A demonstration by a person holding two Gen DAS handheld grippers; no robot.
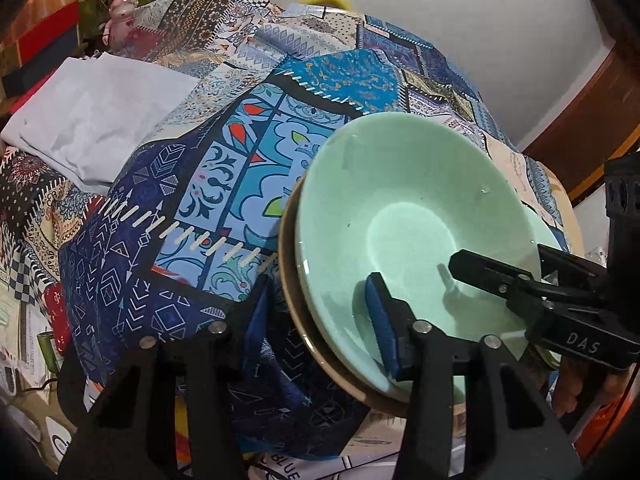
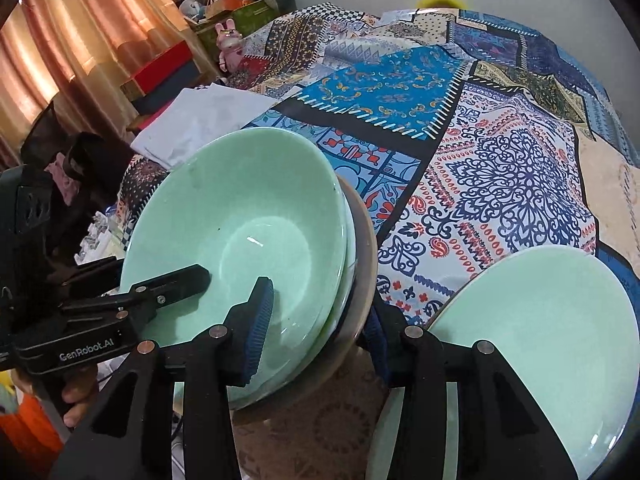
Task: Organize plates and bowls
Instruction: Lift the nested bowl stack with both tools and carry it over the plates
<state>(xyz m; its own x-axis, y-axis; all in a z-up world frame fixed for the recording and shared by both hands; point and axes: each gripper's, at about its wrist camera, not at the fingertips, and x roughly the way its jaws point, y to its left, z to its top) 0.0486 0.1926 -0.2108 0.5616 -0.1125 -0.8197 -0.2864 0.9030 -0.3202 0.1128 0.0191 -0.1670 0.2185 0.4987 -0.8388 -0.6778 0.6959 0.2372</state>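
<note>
Closest in, the left gripper (image 1: 318, 294) straddles the left rim of a stack (image 1: 304, 280) of dishes. One blue pad presses inside the top bowl (image 1: 404, 208). The other finger sits outside, against the underside of the brown plate (image 1: 290, 280) at the bottom, so the fingers are closed on the rim.

The stack has a pale green bowl on top, at least one more green dish under it, and the brown plate beneath. It sits tilted over the near edge of a table covered in a patchwork cloth (image 2: 508, 176).

On the stack's right rim, the right gripper (image 2: 320, 300) grips the same way. Its left pad is inside the bowl and its right finger is behind the brown plate, clamped on the rim. A hand (image 2: 78, 396) shows below the left gripper's handle.

Just right of the stack, near the table's near right corner, a separate green plate (image 2: 552, 340) lies on the cloth, apart from the stack.

Farther back, toward the left edge, there is a folded white cloth (image 1: 96, 112). A pink toy rabbit (image 1: 122, 12) stands beyond the far left corner.
</note>
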